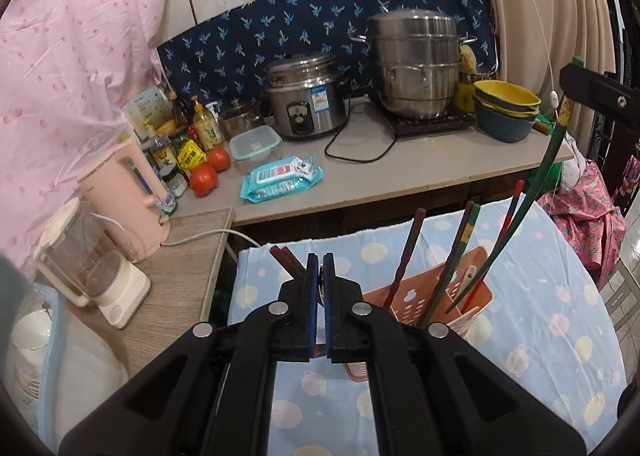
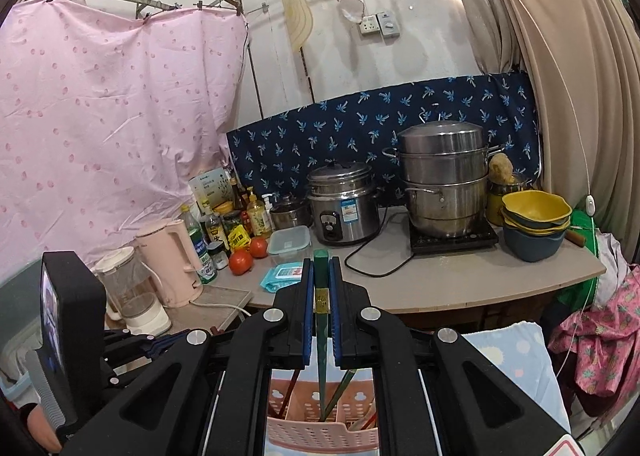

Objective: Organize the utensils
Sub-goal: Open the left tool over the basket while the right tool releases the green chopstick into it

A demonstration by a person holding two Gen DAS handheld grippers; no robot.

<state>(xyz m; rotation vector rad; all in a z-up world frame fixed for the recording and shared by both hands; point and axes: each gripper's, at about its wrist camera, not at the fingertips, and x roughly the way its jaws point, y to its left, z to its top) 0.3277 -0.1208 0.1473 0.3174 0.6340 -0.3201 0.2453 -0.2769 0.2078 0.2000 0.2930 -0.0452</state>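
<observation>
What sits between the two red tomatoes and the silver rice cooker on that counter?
A clear food container with a teal lid sits between the tomatoes and the rice cooker; both wrist views show it.

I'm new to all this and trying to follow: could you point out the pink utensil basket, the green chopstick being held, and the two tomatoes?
Pink utensil basket [image 1: 404,298]: left wrist view, perforated front wall.
Green chopstick [image 2: 321,284]: right wrist view, shaft between the pads.
Tomatoes [image 1: 205,179]: left wrist view, front tomato's skin.

Rice cooker [image 1: 306,96], steel steamer pot [image 1: 416,64], two tomatoes [image 1: 210,172], pink kettle [image 2: 170,262], stacked bowls [image 2: 534,222]
</observation>
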